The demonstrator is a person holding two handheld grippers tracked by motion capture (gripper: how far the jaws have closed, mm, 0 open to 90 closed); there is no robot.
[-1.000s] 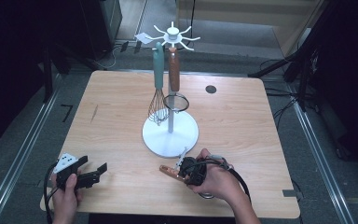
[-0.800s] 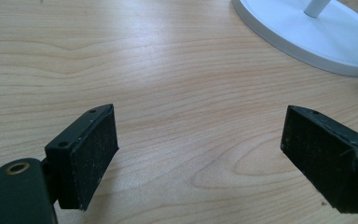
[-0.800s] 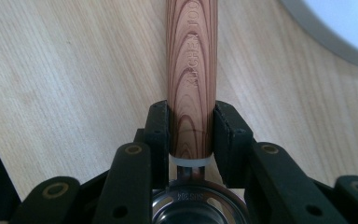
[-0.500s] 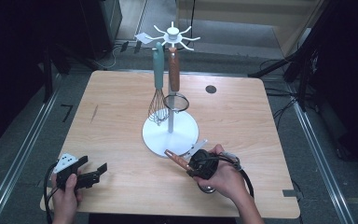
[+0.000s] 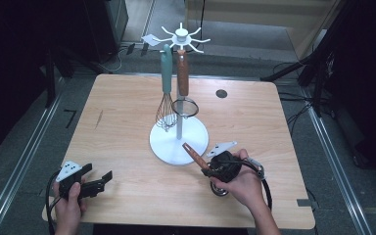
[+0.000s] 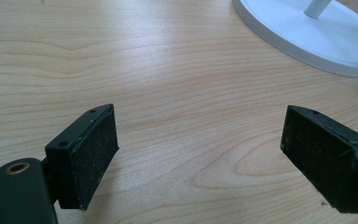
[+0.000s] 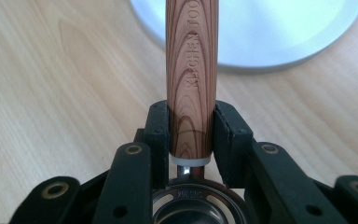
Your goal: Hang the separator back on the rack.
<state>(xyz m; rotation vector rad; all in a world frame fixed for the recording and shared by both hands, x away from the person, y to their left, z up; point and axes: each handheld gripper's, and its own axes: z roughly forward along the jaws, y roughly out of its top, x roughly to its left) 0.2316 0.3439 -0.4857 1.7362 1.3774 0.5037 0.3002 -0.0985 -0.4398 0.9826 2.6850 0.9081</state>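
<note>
Status: the work in hand is hanging a wooden-handled utensil (image 5: 194,155) on the white rack (image 5: 178,139). The right gripper (image 5: 209,171) is clamped on the lower end of the handle, just above the metal collar; in the right gripper view both pads press the wood (image 7: 190,79) from either side. The utensil's metal head (image 5: 219,188) lies below the hand, near the table's near edge (its exact type cannot be told). The handle tip points far-left toward the rack base and is just beside its rim.

Done: pick-up appears complete. Left, by judgement: raise the utensil, bring its handle end to a free hook on the rack crown (image 5: 180,35), release.

The left gripper (image 5: 100,180) rests low at the near-left of the table (image 5: 117,112), jaws wide apart and holding nothing; the left gripper view confirms bare wood between the pads (image 6: 93,154).

Holders and contents: the rack carries two items, a whisk with a teal handle (image 5: 166,98) and a small strainer with a wooden handle (image 5: 184,93), hung side by side just left of the pole. The remaining hooks appear free.
</note>
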